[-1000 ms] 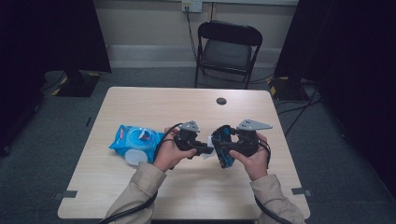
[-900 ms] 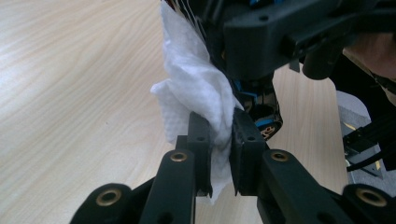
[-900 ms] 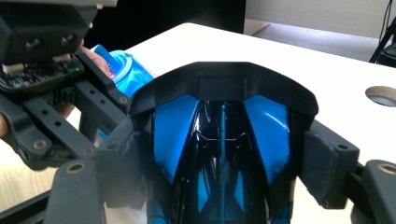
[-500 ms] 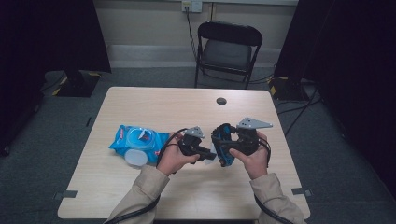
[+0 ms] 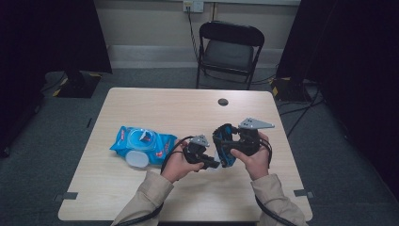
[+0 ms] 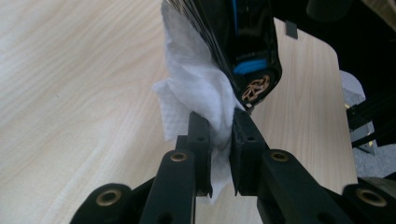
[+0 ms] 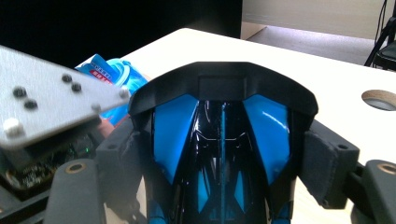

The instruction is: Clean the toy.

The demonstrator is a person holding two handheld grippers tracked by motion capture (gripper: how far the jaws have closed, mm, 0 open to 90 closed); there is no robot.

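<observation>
My right gripper (image 5: 227,147) is shut on a glossy black and blue computer mouse (image 5: 224,140), held just above the table; its pads (image 7: 322,163) press both sides of the mouse (image 7: 219,93). My left gripper (image 5: 211,163) is shut on a crumpled white wipe (image 6: 191,88). In the left gripper view the jaws (image 6: 219,123) pinch the wipe's lower edge, and the wipe lies against the side of the mouse (image 6: 243,46). The left gripper's grey plate (image 7: 46,102) is close at the left of the right gripper view.
A blue pack of wet wipes (image 5: 141,143) lies on the wooden table (image 5: 155,108) left of the hands, its white lid (image 5: 136,159) flipped open. A round cable hole (image 5: 223,101) is at the table's back. A black folding chair (image 5: 230,47) stands behind.
My left gripper has moved down and toward the table's front edge with the wipe, along the mouse. The right gripper and mouse have stayed still.
</observation>
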